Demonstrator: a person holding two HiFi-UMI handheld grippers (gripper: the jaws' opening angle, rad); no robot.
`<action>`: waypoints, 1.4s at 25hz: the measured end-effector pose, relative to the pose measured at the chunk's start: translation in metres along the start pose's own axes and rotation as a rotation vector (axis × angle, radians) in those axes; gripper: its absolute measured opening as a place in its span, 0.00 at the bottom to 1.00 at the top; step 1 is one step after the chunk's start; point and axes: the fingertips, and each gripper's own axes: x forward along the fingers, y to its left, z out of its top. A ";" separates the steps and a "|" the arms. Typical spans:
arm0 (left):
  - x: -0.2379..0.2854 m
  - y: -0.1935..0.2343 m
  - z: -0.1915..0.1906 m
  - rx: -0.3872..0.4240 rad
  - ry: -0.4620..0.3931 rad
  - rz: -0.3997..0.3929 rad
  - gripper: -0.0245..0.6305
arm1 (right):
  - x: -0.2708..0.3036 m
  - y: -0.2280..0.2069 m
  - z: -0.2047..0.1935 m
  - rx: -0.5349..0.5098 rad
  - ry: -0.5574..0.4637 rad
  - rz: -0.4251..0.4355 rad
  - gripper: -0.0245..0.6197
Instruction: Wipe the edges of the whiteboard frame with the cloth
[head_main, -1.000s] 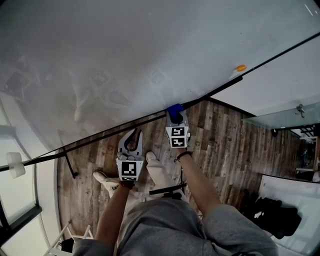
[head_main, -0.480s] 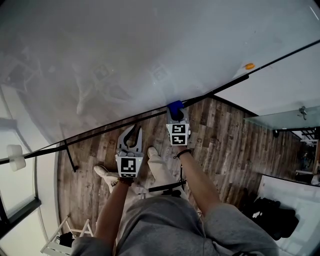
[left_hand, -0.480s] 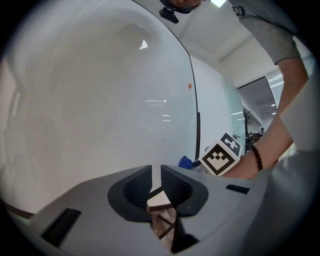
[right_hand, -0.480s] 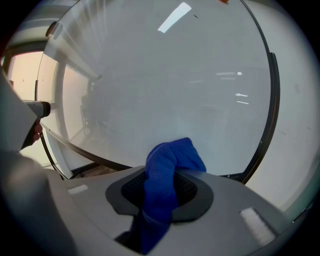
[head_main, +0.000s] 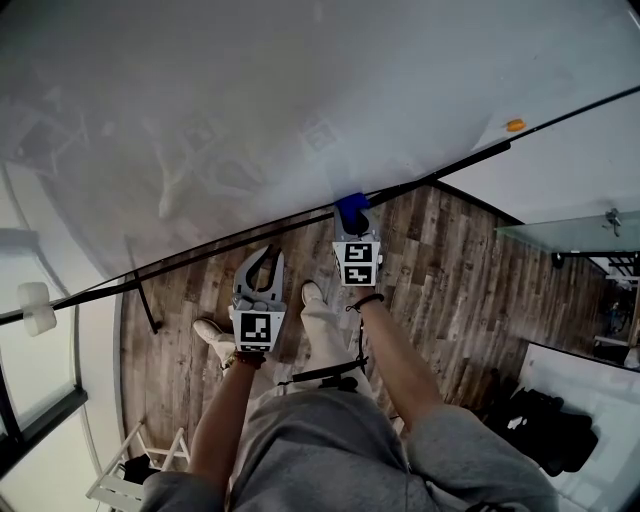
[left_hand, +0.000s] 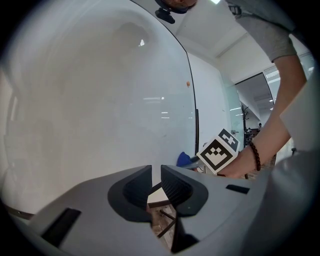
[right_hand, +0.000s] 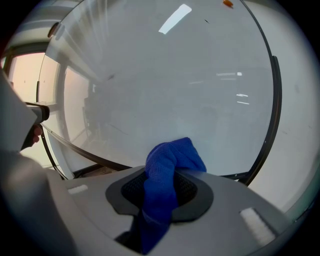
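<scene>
Cloth blue, knit texture, bunched, pinched in R claw.

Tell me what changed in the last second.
The right hand-held gripper slid the blue cloth a little along the whiteboard's lower frame edge, away from the orange dot; the person's shoes shifted. Unchanged: cloth clamped, on the frame; left hand-held gripper idle below.

It looks like an office or meeting room. A large whiteboard in a thin dark frame fills the far side, above wood-plank flooring. A glass partition with a metal fitting stands on the right by white walls.
</scene>
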 end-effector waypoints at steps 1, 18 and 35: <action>0.000 0.001 0.000 -0.003 0.000 0.004 0.11 | 0.000 0.001 0.000 -0.001 -0.002 0.003 0.21; -0.007 0.017 0.000 -0.022 -0.016 0.032 0.11 | 0.001 0.028 0.008 -0.029 -0.002 0.027 0.21; -0.027 0.051 -0.002 -0.022 -0.014 0.071 0.11 | 0.001 0.056 0.009 -0.050 0.015 0.052 0.21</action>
